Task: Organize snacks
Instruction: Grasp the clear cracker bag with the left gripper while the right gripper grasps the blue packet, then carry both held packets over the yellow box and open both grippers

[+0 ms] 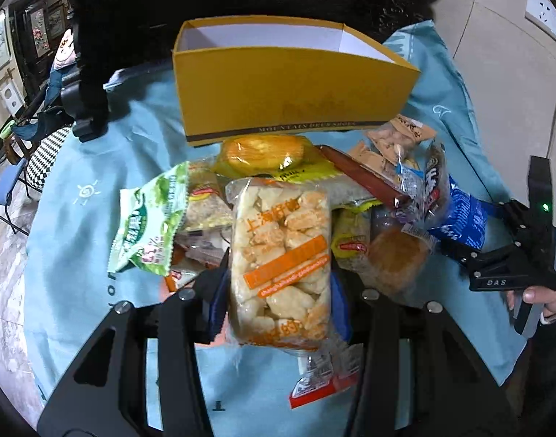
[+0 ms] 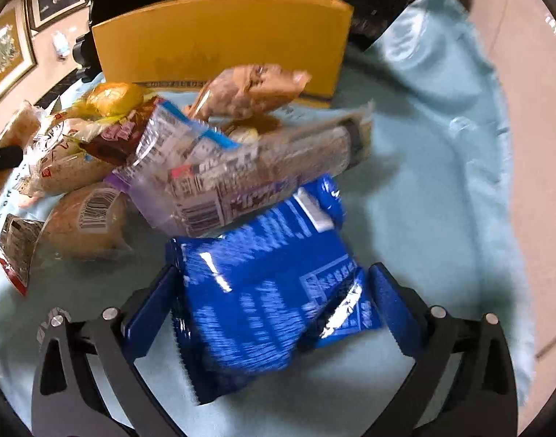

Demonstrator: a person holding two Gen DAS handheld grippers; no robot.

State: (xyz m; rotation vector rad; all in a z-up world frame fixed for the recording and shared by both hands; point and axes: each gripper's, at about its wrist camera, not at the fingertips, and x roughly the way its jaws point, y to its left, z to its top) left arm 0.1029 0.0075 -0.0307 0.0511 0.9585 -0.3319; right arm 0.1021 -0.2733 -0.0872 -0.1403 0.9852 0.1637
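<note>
Your left gripper (image 1: 279, 284) is clamped on a clear pack of puffed rice snacks (image 1: 280, 262), held above the snack pile (image 1: 350, 196) on the blue-clothed tabletop (image 1: 95, 167). Your right gripper (image 2: 274, 298) stands spread wide around a blue packet (image 2: 263, 291) lying on the cloth, pads not pressing it. The open yellow box (image 1: 278, 83) sits just behind the pile.

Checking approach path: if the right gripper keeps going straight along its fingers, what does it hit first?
The blue snack packet, already lying between the wide-open right gripper fingers. Beyond it sits the clear purple-edged packet, then the yellow box; depth is uncertain.
</note>
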